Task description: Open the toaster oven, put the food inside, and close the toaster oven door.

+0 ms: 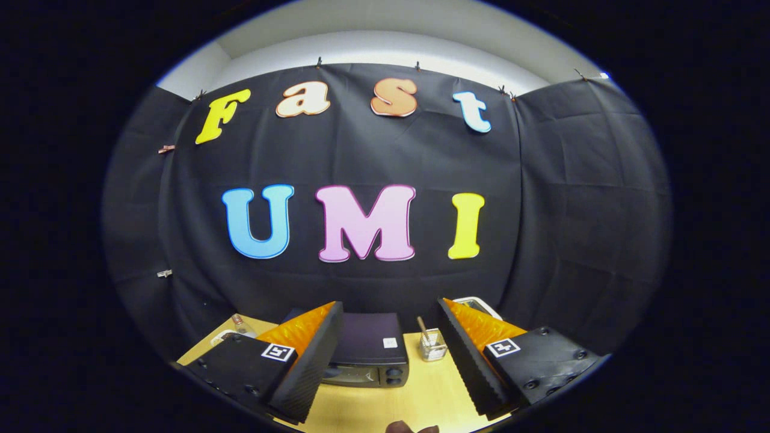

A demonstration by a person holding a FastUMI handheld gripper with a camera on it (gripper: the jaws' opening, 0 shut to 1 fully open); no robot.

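My gripper [390,313] is held high above the table, tilted toward the booth wall, fingers wide apart and nothing between them. Below and beyond the fingers a dark toaster oven [370,355] stands on the pale wooden table [430,397], its door [355,376] shut and its knobs [394,376] on the right of the front. Part of the oven's left side is hidden behind my left finger [313,355]. A brown food item [409,428] peeks in at the near table edge, mostly cut off.
A small clear glass [432,347] with a stick in it stands right of the oven. A white object [478,304] shows behind my right finger, and a small bottle [240,325] with a pale flat thing [221,337] sits at the table's far left.
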